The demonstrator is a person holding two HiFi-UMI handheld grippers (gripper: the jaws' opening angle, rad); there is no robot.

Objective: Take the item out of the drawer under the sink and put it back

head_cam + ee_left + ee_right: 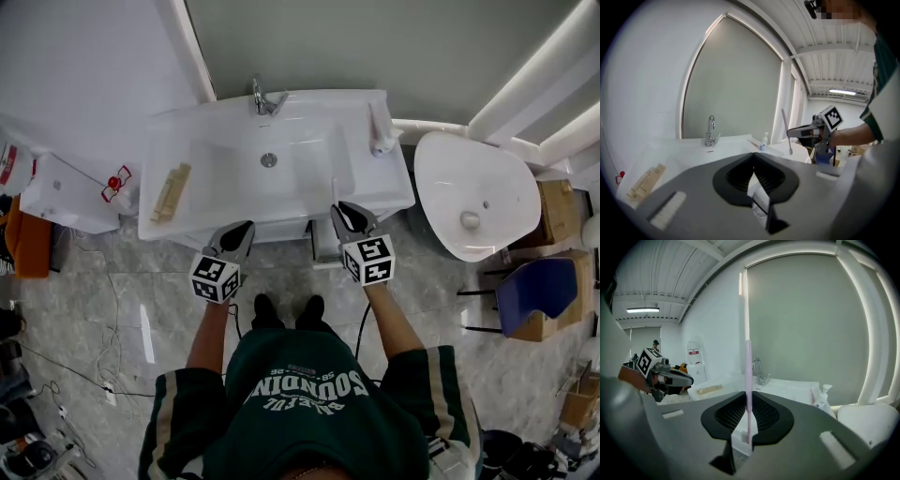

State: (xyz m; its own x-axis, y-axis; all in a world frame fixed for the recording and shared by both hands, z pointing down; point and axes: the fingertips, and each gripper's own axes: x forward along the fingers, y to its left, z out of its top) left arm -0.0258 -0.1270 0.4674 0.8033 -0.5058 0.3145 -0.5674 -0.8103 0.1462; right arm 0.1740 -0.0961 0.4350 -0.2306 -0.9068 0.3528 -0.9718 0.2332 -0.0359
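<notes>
I stand before the white sink cabinet (pixel 281 211). My right gripper (pixel 348 218) is shut on a thin pale pink toothbrush (pixel 334 191), held upright with the handle up. In the right gripper view the toothbrush (pixel 748 380) runs straight up from the pinched jaws of my right gripper (pixel 746 420). In the left gripper view the right gripper (pixel 800 133) and the toothbrush (pixel 786 132) show at the right. My left gripper (pixel 244 233) hangs just left of it at the cabinet front, shut on nothing. The drawer (pixel 328 253) below the sink edge looks slightly pulled out.
On the sink top are a chrome faucet (pixel 264 99), a pump bottle (pixel 381 133) at the right and a tan pack (pixel 171 192) at the left. A white toilet (pixel 473 192) stands right, a blue chair (pixel 536 292) and cardboard boxes beyond. A white unit (pixel 66 192) sits left.
</notes>
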